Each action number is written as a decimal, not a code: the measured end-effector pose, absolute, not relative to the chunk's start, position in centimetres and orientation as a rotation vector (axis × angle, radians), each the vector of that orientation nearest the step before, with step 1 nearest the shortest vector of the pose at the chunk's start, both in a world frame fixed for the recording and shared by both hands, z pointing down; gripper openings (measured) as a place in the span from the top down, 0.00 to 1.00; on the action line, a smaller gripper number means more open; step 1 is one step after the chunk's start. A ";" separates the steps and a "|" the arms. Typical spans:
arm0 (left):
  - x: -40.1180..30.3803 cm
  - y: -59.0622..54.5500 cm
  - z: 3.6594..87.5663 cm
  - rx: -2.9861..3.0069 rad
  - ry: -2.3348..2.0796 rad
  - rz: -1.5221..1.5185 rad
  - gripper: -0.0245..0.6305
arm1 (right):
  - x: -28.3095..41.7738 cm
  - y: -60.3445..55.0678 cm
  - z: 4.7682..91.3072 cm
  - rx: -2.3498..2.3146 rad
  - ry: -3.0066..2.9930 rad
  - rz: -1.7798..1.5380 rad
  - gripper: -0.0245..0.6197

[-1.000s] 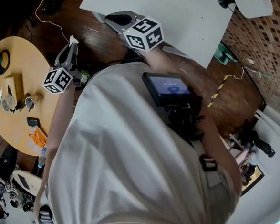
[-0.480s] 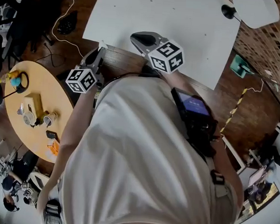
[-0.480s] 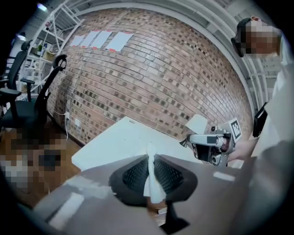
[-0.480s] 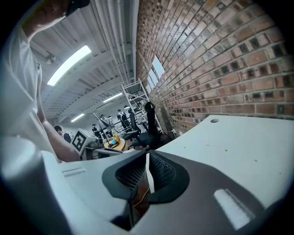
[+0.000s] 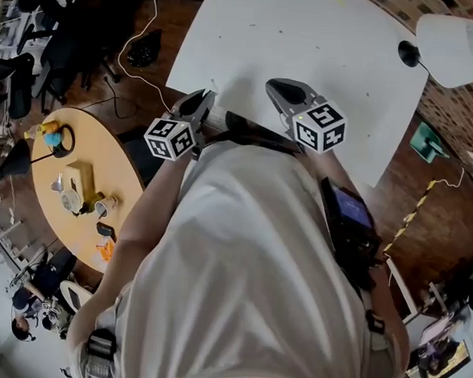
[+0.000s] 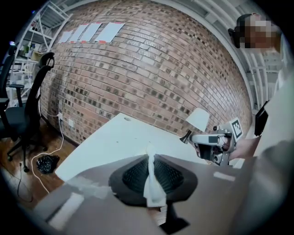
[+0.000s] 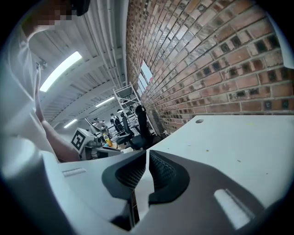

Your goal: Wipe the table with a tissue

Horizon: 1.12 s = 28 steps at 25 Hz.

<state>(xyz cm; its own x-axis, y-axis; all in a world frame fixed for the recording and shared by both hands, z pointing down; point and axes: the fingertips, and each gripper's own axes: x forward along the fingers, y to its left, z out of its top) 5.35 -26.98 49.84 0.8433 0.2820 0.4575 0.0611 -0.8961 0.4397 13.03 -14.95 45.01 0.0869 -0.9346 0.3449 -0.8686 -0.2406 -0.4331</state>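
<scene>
Tissue (image 6: 150,183) sat pinched in the left tool (image 6: 149,170), a twisted white strip standing up between jaws clamped on it. It was held off the white worktop (image 5: 312,36), at the near edge, no contact.

Change over the last second: the person swung away from the round wooden table (image 5: 69,156), the worktop came square in front, and both tools ended up at its near edge. I read that as approach done, wiping not yet started.

Right tool (image 7: 146,170) had its jaws pressed together bar a hairline slit, with nothing gripped that I could make out. It hovered over the worktop just beside the left one.
</scene>
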 end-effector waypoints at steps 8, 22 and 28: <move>8.0 -30.9 52.8 2.571 0.302 0.831 0.90 | 14.7 -16.8 46.0 -2.294 1.744 -0.907 0.92; 18.2 -36.4 57.1 2.679 0.462 1.053 0.91 | 18.3 -15.8 46.1 -2.459 1.461 -0.974 0.92; 22.1 -37.6 58.7 2.644 0.472 1.139 0.91 | 18.9 -14.5 46.4 -2.488 1.345 -0.997 0.92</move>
<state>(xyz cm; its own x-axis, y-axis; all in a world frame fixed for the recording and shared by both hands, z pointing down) 22.10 -37.60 58.68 0.6474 0.3764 0.6627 0.2031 -0.9233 0.3260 18.92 -14.51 46.38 0.3799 -0.7875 0.4852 -0.6930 -0.5898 -0.4147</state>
